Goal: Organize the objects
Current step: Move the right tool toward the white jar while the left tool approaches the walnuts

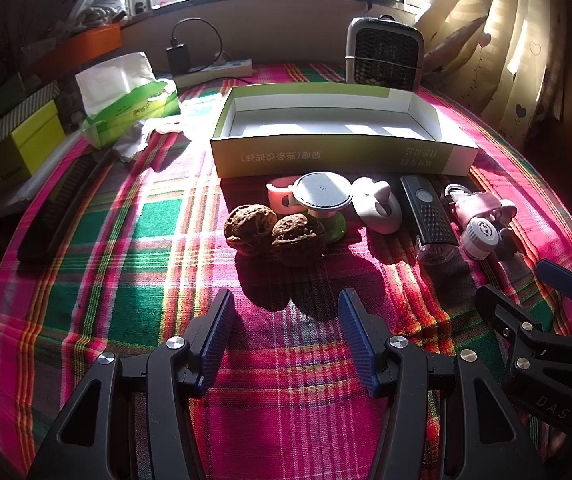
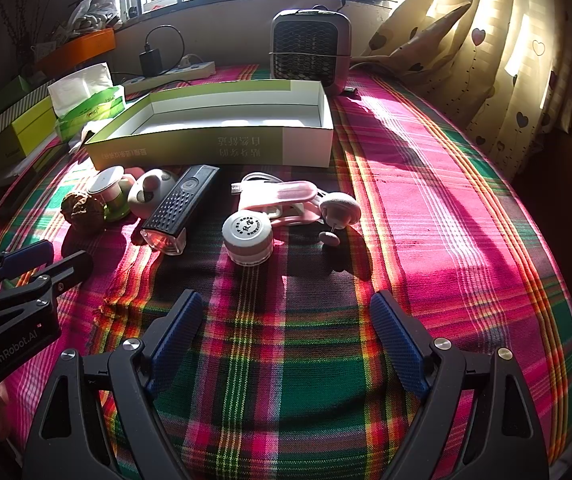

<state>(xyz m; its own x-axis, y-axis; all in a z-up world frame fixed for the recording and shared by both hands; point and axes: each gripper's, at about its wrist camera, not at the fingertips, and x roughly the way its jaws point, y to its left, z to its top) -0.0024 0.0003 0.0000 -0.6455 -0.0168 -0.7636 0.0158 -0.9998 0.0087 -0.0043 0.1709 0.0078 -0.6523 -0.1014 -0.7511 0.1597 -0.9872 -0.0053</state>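
Observation:
An open, empty green-and-white box (image 1: pixel 342 156) (image 2: pixel 214 148) stands on the plaid cloth. In front of it lies a row of objects: two walnuts (image 1: pixel 276 236) (image 2: pixel 82 208), a round-topped green-based item (image 1: pixel 323 196) (image 2: pixel 106 188), a white egg-shaped gadget (image 1: pixel 378 206) (image 2: pixel 150 192), a black bike light (image 1: pixel 430 216) (image 2: pixel 178 210), a white round jar (image 1: pixel 480 236) (image 2: pixel 248 236) and a pink clip fan (image 1: pixel 486 204) (image 2: pixel 298 200). My left gripper (image 1: pixel 286 312) is open, just short of the walnuts. My right gripper (image 2: pixel 286 312) is open, short of the jar.
A small heater (image 1: pixel 384 54) (image 2: pixel 310 48) stands behind the box. A tissue pack (image 1: pixel 130 100) (image 2: pixel 86 100), a power strip (image 1: pixel 222 68), green boxes (image 1: pixel 34 140) and a black comb (image 1: pixel 62 208) are at the left. Curtains (image 2: pixel 486 52) hang at the right.

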